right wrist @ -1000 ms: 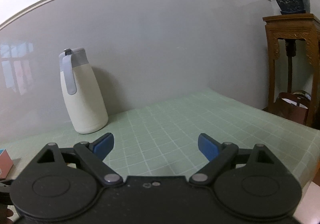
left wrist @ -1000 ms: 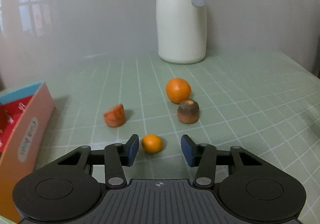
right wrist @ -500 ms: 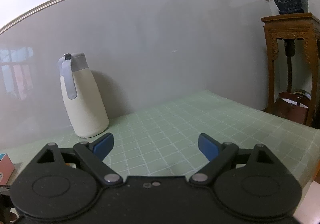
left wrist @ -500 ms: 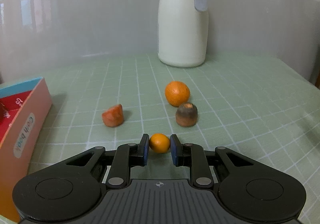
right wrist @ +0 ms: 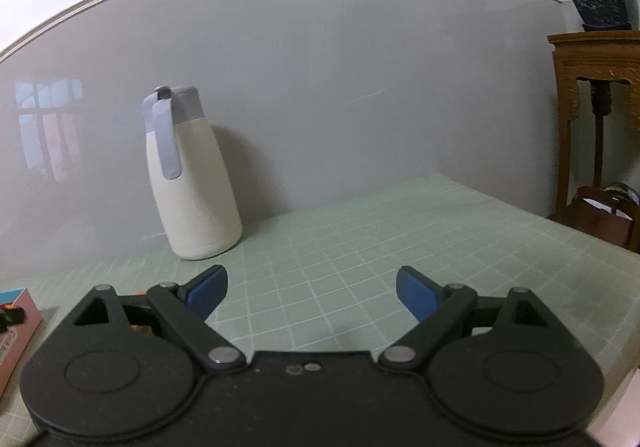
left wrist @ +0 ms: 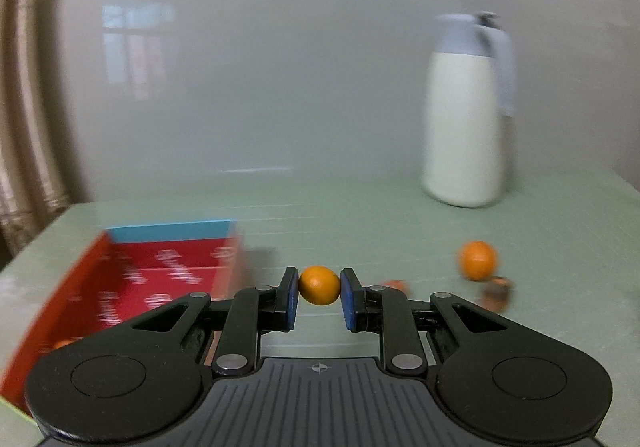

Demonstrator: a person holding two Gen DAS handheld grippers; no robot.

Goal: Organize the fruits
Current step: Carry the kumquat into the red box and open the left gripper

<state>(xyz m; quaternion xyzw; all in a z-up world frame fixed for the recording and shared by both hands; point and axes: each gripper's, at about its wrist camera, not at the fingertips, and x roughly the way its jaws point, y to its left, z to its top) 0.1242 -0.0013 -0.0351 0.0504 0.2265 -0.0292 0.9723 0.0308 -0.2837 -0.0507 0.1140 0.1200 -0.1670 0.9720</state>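
My left gripper [left wrist: 319, 299] pinches a small orange fruit [left wrist: 319, 285] beside the red box [left wrist: 160, 279]; my right gripper [right wrist: 311, 293] gapes wide, holding nothing.

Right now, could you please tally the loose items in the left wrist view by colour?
Orange: 2, the small fruit in the left gripper and the larger orange.
Brown: 1, the blurred piece.
Reddish: 1, a piece mostly hidden.
Total: 4.
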